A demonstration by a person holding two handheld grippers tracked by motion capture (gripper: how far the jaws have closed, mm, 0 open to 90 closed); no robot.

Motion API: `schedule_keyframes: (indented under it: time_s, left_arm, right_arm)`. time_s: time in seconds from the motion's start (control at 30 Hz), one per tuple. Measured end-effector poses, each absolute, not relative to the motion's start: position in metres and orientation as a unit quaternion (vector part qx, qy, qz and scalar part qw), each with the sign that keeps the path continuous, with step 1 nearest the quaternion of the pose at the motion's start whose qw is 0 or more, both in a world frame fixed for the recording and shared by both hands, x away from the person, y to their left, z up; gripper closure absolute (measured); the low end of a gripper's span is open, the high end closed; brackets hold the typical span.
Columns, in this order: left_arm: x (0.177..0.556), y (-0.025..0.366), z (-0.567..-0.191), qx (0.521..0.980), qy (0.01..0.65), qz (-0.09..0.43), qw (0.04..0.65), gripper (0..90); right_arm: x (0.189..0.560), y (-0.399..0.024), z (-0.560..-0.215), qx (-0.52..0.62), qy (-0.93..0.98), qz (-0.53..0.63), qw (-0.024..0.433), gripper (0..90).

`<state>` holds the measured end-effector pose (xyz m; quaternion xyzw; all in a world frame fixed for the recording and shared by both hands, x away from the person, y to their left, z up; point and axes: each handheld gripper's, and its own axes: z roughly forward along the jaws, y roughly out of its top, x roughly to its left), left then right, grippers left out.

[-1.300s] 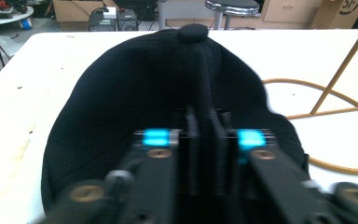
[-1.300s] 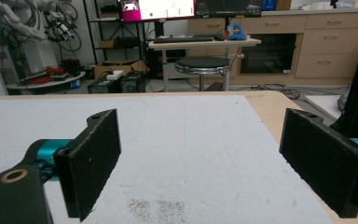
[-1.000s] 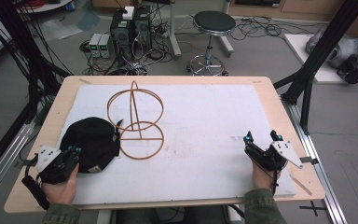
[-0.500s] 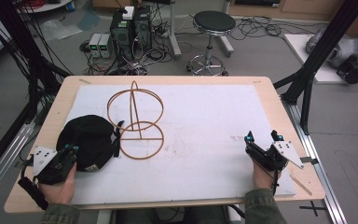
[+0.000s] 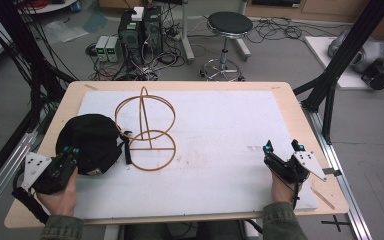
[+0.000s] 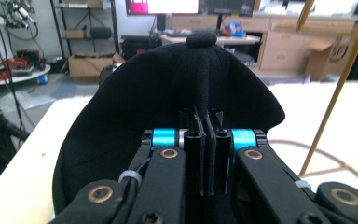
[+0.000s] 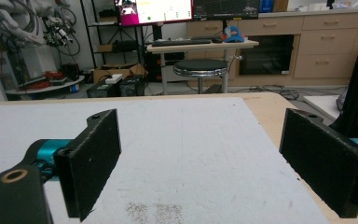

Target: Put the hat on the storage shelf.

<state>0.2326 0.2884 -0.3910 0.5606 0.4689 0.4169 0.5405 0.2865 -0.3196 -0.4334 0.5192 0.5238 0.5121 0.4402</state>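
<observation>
A black cap lies at the left of the white mat, beside a wire stand made of thin orange rings and an upright rod. My left gripper is shut on the cap's near edge. In the left gripper view the jaws pinch a fold of the cap's black fabric, and the stand's rod rises at the right. My right gripper rests near the mat's right front corner, open. In the right gripper view its pads stand wide apart with nothing between them.
The wooden table ends close to the right of my right gripper. Black frame posts stand at the table's right and left. A stool and electronics boxes sit on the floor beyond the far edge.
My left gripper and the cap in it have shifted slightly left and away from me. The right gripper has stayed where it was.
</observation>
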Motion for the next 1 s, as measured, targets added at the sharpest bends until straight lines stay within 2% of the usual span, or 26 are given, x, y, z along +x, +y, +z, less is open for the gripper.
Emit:
schedule_keyframes:
  time_s: [0.37,1.0]
  left_arm:
    - [0.234,0.283,-0.363,0.520,0.436,0.452,0.579,87.5]
    - [0.233,0.286,-0.322,0.447,0.409,0.481,0.634,87.5]
  right_arm:
    - [0.287,-0.317,-0.433,0.519,0.523,0.514,0.439,11.8]
    - [0.287,-0.317,-0.433,0.514,0.525,0.515,0.442,11.8]
